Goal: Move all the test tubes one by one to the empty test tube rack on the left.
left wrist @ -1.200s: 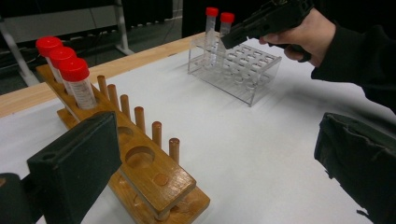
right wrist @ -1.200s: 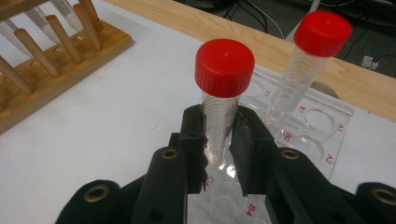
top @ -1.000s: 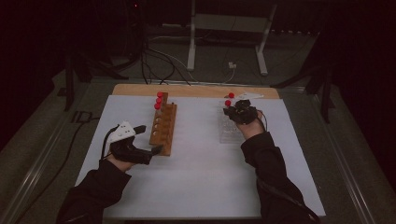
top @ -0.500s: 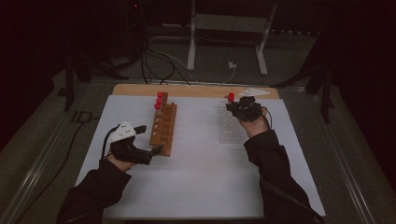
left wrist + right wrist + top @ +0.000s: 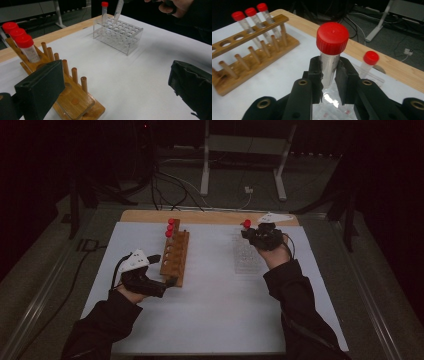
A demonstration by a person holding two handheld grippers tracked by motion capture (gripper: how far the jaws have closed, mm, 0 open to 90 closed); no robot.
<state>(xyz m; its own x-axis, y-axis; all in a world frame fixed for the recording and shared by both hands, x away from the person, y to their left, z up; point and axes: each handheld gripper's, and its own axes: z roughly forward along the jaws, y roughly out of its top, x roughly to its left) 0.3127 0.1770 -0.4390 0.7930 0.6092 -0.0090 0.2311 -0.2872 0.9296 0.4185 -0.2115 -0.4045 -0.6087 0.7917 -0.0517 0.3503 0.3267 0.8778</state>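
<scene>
**Tube lifted clear of the acrylic rack**

Since the earlier frame, the right gripper point(image 5: 256, 234) has risen above the clear rack point(image 5: 246, 255), carrying a red-capped tube point(image 5: 330, 57) clamped between its black jaws just below the cap. That high hold seems chosen so the tapered tip hangs free over the rack's holes, as the left gripper view shows.

Nearest, the left gripper point(image 5: 159, 270) stands with jaws wide apart and nothing between them, one jaw by the near end of the wooden rack point(image 5: 175, 256), probably to steady it. That rack is varnished timber: a flat base, a row of round pegs and a drilled top rail. Three capped tubes point(image 5: 17, 33) sit at its far end, each in its own hole.

Farther right, the clear rack is a glossy transparent block with a grid of square cells; one more tube point(image 5: 104, 12) stands upright in a far corner cell. Both racks rest on a matte white sheet point(image 5: 215, 320) over the wooden table point(image 5: 145, 216), whose edge shows along the far side.
</scene>
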